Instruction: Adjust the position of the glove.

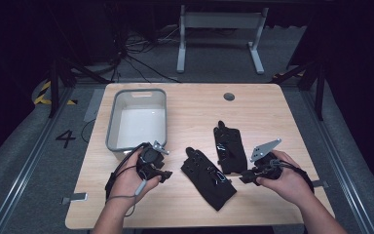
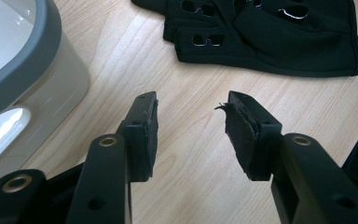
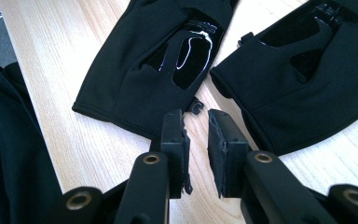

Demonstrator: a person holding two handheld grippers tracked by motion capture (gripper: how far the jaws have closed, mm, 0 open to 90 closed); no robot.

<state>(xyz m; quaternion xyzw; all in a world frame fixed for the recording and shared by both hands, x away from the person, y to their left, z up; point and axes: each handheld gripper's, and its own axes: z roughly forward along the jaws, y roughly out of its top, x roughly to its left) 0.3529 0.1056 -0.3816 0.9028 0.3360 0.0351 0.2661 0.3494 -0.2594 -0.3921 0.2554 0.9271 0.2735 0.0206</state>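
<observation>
The light wooden table [image 1: 272,107] carries everything here, with a small round grommet [image 1: 229,96] set into its far edge. On its left part stands a grey-rimmed, pale plastic bin [image 1: 112,117], its inside bare and white. Two black gloves lie flat near the middle of the near half: the left glove [image 1: 209,178] runs diagonally toward the person, and the right glove [image 1: 230,147] lies just beside it, a little farther back, their inner edges close together with a thin strip of wood between them in the right gripper view. Both have cut-out openings on the back, and the left one shows a thin pale line along one cut-out. The left tool [image 1: 161,171], held in the person's left hand [image 1: 131,183], sits just in front of the bin's near corner and beside the left glove; its jaws stand moderately apart over bare wood with nothing between them, the glove well ahead of the pads. The right tool [image 1: 245,176], held in the right hand [image 1: 285,183], points at the gloves' cuffs; its jaws stand only narrowly apart, with just table showing in the gap, and grip nothing.
</observation>
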